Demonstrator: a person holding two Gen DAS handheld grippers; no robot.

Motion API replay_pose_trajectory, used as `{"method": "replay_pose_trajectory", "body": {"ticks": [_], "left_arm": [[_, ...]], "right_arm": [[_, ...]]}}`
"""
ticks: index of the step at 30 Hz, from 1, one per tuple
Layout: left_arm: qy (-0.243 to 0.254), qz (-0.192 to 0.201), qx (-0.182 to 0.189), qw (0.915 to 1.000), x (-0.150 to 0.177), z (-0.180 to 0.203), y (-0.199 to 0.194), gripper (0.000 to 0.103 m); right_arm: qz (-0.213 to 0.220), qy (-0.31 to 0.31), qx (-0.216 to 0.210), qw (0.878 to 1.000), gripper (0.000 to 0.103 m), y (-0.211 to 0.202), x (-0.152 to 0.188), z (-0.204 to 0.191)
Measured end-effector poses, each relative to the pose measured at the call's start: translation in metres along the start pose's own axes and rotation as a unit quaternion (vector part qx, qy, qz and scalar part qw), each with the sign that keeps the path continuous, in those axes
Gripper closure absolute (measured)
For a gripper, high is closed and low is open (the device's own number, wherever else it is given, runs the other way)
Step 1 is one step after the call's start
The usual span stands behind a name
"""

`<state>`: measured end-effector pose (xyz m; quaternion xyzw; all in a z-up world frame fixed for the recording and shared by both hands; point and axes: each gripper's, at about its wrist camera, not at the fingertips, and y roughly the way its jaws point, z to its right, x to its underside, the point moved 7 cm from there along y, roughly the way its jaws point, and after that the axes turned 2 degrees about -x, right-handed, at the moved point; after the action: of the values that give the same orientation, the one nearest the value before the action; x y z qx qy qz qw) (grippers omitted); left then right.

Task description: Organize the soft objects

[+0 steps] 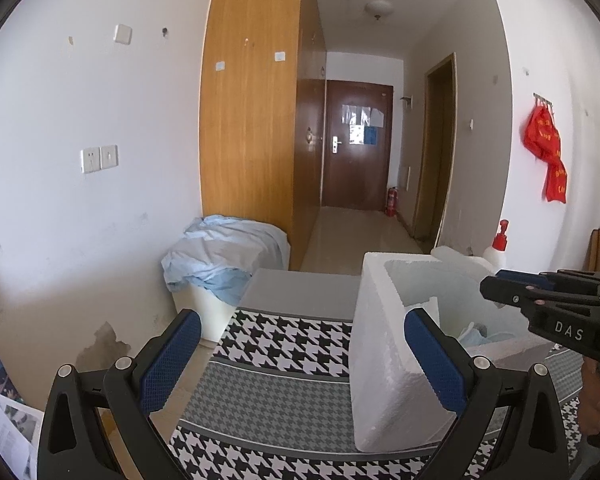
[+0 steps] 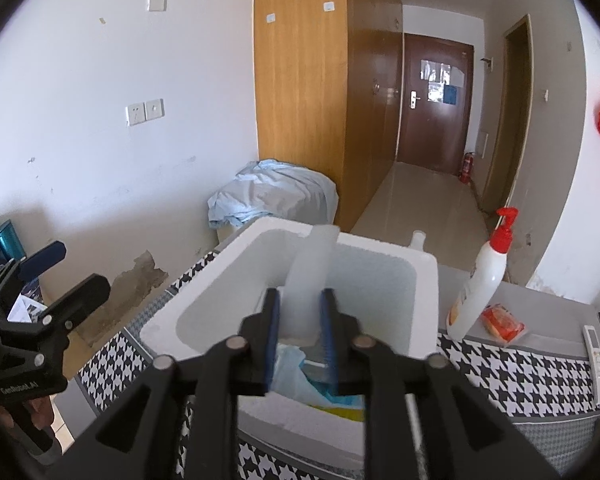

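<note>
A white foam box (image 2: 380,258) stands on the houndstooth-covered table (image 2: 512,368). My right gripper (image 2: 300,340) is shut on a translucent white soft pad (image 2: 310,272) and holds it upright over the box. Light blue soft items (image 2: 292,372) lie in the box bottom. In the left wrist view the box (image 1: 384,344) stands right of centre. My left gripper (image 1: 300,364) is open and empty, its fingers either side of the box's left wall. The right gripper (image 1: 496,288) shows at the right edge, over the box.
A white pump bottle with red cap (image 2: 480,280), an orange packet (image 2: 502,322) and a remote (image 2: 598,360) sit on the table right of the box. A bin draped in light blue cloth (image 1: 224,256) stands by the wooden wardrobe (image 1: 252,100). A hallway leads to a door (image 1: 358,144).
</note>
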<state>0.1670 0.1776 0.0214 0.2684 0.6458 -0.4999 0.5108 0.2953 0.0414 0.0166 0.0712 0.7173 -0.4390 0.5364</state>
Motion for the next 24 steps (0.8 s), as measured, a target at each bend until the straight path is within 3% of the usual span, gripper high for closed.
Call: {"method": "replay_pose_trajectory", "body": {"ticks": [2,4,6,14,24], "left_arm": [[0.001,0.000,0.000,1.0000,0.000,0.000,0.000,0.001],[0.001,0.001,0.000,1.0000,0.000,0.000,0.000,0.001],[0.001,0.000,0.001,1.0000,0.000,0.000,0.001,0.001],[0.006,0.003,0.010,0.9999,-0.001,0.006,0.000,0.001],[0.018,0.014,0.021,0.9995,-0.006,0.022,-0.011,0.001]], "right_arm": [[-0.007,0.010,-0.002,1.000,0.071,0.002,0.001,0.003],[-0.006,0.014,0.001,1.000,0.044,0.001,0.002,0.005],[0.004,0.010,0.005,1.000,0.035,-0.003,0.002,0.005],[0.018,0.015,-0.002,1.000,0.030,-0.016,0.002,0.009],[0.054,0.033,0.013,0.998,0.006,-0.044,0.004,0.021]]}}
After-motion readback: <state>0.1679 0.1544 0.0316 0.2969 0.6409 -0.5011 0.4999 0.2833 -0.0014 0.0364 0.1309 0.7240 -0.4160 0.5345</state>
